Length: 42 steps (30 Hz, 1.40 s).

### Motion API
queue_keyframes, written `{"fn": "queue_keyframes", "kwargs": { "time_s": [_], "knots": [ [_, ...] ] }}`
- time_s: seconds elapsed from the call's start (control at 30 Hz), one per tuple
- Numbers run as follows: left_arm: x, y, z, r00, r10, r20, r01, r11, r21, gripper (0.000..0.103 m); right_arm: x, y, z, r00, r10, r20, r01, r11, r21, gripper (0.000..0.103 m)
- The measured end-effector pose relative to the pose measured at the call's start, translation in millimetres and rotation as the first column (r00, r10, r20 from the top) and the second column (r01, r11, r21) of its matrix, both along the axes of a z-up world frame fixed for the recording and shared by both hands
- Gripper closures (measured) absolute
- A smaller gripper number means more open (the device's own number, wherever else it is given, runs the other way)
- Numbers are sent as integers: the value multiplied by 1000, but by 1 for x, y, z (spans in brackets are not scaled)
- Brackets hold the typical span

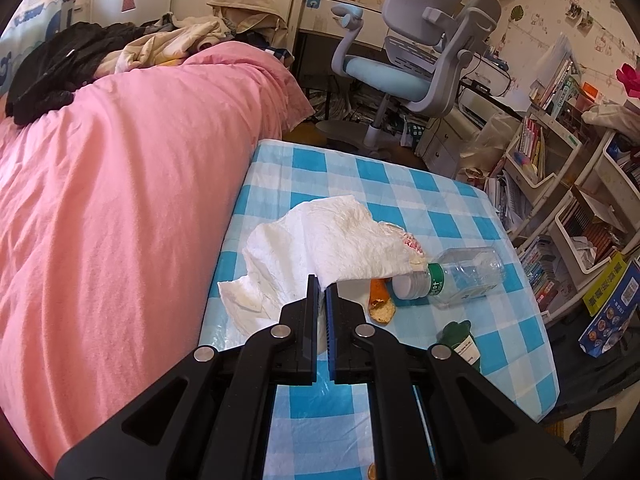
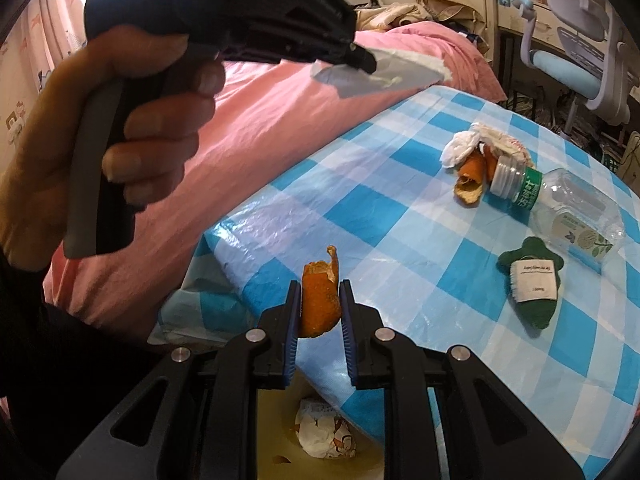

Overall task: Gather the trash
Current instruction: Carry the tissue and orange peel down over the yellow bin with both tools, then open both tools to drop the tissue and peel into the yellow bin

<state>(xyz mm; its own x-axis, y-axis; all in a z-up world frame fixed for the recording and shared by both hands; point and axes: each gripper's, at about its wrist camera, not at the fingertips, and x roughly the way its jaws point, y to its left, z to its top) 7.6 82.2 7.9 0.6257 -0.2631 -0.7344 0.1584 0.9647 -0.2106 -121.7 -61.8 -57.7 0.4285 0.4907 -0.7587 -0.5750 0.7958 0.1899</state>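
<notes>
- The right gripper is gripping a curled piece of orange peel; its fingers are standing only narrowly apart, with the peel upright between the blue pads and rising above their tips.
- Below these fingers, past the near edge of the table, a yellowish container is showing, with crumpled paper already lying inside; judged from this, the step in hand is dropping the peel into it.
- To do this well, the peel should be centred over the opening, clear of the hanging cloth edge, before the fingers are parted; letting go too early risks the peel landing on the cloth or floor.
- The left gripper is clamping a white paper towel, its fingers closed almost fully on the sheet; in the right wrist view the towel is hanging above the table, near the pink bed.
- It should be held steady and high, so the towel is not dragging the remaining items.
- Trash remaining on the checked cloth: a second peel touching a wad of tissue, a clear plastic bottle lying on its side just beside them, and a green packet near the bottle.
</notes>
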Motion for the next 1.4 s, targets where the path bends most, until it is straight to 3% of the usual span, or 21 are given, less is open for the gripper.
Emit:
{"fn": "queue_keyframes", "kwargs": {
  "time_s": [0.2,0.43,0.63,0.87,1.03,1.1,1.23,1.4],
  "knots": [
    [-18,5,2,1000,9,-3,-9,1000,-15,100,-20,-3,1,1000,16,-21,-16,1000,-7,83],
    [-66,-1,-13,999,-1,-39,1,1000,-12,100,-60,-10,-10,997,7,-79,-8,1000,-13,83],
    [-113,-16,-33,996,-28,-84,30,999,21,100,-80,-26,-14,994,-51,-98,47,998,-40,75],
    [-160,-30,-58,989,-48,-140,57,997,59,100,-99,-58,-1,987,-151,-60,152,988,9,57],
    [-194,-49,-83,973,-84,-213,108,989,101,100,-103,-76,6,978,-207,-40,209,977,48,52],
    [-204,-54,-91,964,-103,-244,134,985,113,93,-102,-82,6,974,-224,-35,225,973,59,51],
    [-217,-56,-95,965,-90,-245,129,981,145,60,-105,-89,8,968,-248,-24,249,965,76,49],
    [-212,-44,-86,974,-51,-221,71,994,86,57,-103,-93,9,966,-258,-19,258,962,90,48]
  ]
}}
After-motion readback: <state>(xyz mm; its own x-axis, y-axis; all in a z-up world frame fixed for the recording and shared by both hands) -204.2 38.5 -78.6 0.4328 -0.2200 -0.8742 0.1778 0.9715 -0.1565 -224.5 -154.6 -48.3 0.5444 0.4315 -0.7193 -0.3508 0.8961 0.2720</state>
